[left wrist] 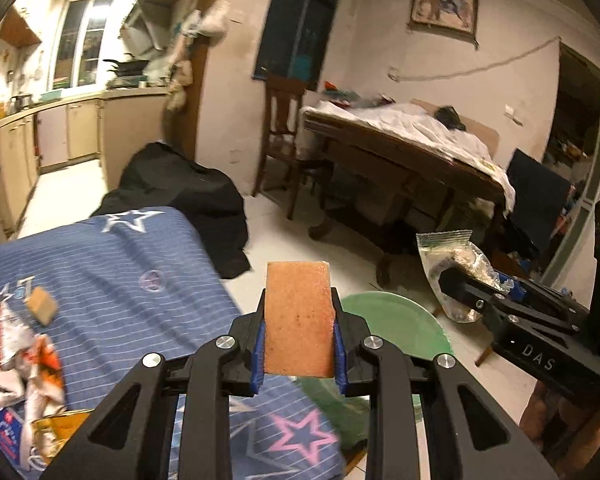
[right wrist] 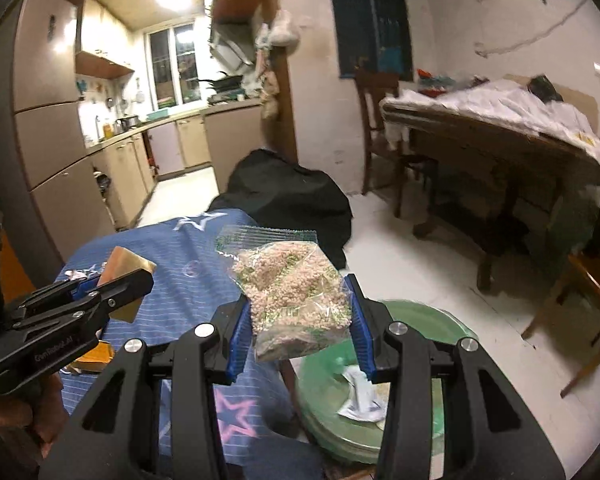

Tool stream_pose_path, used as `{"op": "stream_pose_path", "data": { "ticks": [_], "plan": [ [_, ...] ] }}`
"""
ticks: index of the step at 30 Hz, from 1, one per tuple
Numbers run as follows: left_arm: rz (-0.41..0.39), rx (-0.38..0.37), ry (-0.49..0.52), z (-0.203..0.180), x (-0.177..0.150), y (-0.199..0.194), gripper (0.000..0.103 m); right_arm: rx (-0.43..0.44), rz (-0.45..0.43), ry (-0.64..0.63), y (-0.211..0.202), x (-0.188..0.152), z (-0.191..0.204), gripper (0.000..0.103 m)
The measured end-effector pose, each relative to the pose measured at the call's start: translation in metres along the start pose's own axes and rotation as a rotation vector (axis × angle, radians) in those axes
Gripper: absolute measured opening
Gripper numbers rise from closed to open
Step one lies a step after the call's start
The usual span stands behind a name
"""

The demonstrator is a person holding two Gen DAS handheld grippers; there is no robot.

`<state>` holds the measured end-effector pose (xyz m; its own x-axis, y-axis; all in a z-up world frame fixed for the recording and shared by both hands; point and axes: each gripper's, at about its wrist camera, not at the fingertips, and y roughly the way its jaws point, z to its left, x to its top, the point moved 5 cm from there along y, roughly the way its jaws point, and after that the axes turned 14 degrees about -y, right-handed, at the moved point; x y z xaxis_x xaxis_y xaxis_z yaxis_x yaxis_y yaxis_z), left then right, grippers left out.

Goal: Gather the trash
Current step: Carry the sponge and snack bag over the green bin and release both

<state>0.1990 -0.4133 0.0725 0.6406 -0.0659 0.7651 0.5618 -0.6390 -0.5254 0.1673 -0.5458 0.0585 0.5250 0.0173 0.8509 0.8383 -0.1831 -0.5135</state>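
My left gripper (left wrist: 299, 344) is shut on an orange-brown sponge block (left wrist: 299, 316), held upright above the blue star-patterned cloth (left wrist: 120, 264); it also shows in the right wrist view (right wrist: 116, 284). My right gripper (right wrist: 298, 332) is shut on a clear plastic bag of pale crumbs (right wrist: 292, 292), held above the cloth's edge and the green bin (right wrist: 420, 320). That bag also shows in the left wrist view (left wrist: 452, 256). The green bin (left wrist: 396, 320) stands on the floor beside the cloth and holds a white wrapper (right wrist: 360, 400). Crumpled wrappers (left wrist: 20, 352) and a small brown block (left wrist: 42, 306) lie on the cloth.
A black bag (left wrist: 180, 188) lies on the floor behind the cloth-covered surface. A wooden table with white cloth (left wrist: 400, 136) and a wooden chair (left wrist: 284, 128) stand at the right. Kitchen cabinets (left wrist: 72, 128) are at the back left. A wooden stool (right wrist: 588, 300) stands at the right.
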Motion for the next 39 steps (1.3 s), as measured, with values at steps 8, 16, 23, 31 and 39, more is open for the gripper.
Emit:
{"op": "stream_pose_path", "data": {
  "ticks": [8,16,23,31,39],
  "plan": [
    [0.121,-0.052,0.054,-0.046,-0.013,0.064,0.027,-0.033,0.111,0.066,0.02,-0.033,-0.055,0.041],
    [0.33,-0.069,0.052,-0.061,-0.041,0.145,0.027,0.006,0.254,0.139,0.051,-0.067,-0.092,0.041],
    [0.449,-0.031,0.052,-0.056,-0.07,0.204,0.027,0.042,0.367,0.168,0.084,-0.098,-0.105,0.041],
    [0.48,-0.013,0.045,-0.044,-0.091,0.235,0.027,0.053,0.409,0.188,0.098,-0.12,-0.116,0.042],
    [0.476,0.005,0.015,-0.038,-0.09,0.239,0.04,0.056,0.391,0.208,0.095,-0.12,-0.124,0.045]
  ]
}}
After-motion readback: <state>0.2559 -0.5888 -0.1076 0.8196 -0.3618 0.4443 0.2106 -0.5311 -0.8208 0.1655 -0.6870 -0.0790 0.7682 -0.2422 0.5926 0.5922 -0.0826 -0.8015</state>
